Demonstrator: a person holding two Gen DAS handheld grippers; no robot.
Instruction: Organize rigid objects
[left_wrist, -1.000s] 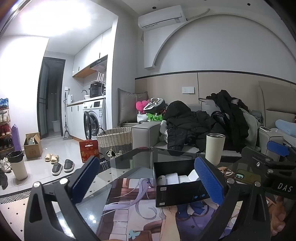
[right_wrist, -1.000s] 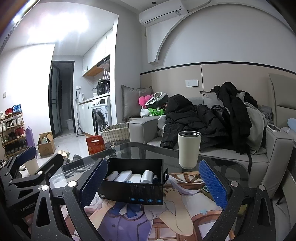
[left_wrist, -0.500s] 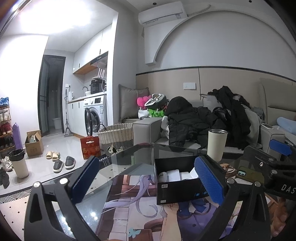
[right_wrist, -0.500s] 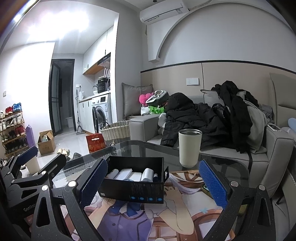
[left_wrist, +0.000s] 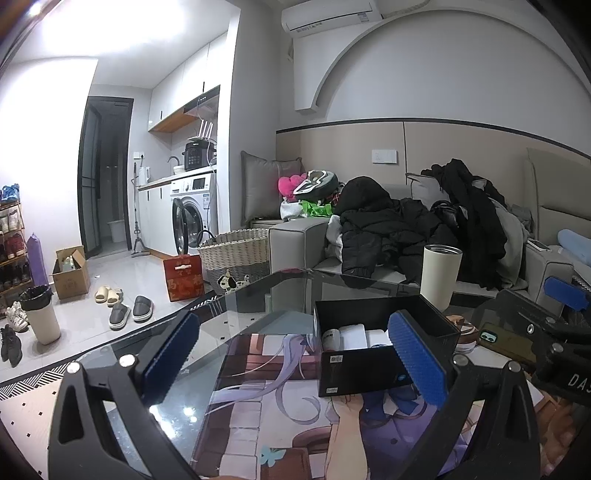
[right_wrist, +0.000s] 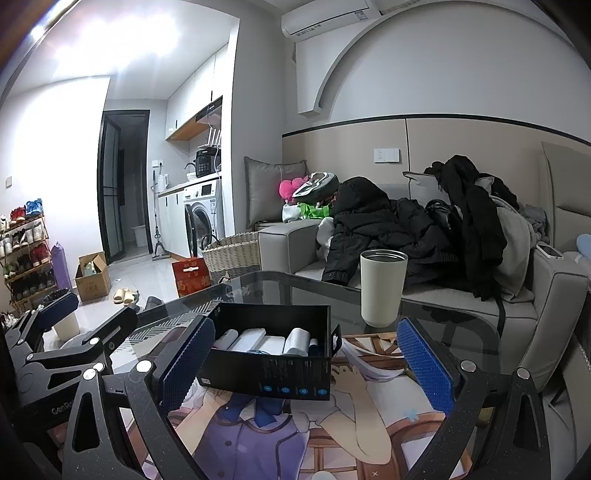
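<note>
An open black box with several white rolls inside sits on a printed mat on the glass table. A cream tumbler stands upright behind it. My left gripper is open, left of the box, its right pad overlapping the box's near corner in view. My right gripper is open in front of the box, and the box shows between its pads. Neither holds anything. In each wrist view the other gripper shows at the side.
A phone lies on the table right of the box. Behind the table is a grey sofa piled with dark jackets. A wicker basket, red box, slippers and a bin stand on the floor at left.
Both views have shifted slightly, so the box and tumbler sit a little higher in frame. Both grippers stay open and nothing on the table has moved.
</note>
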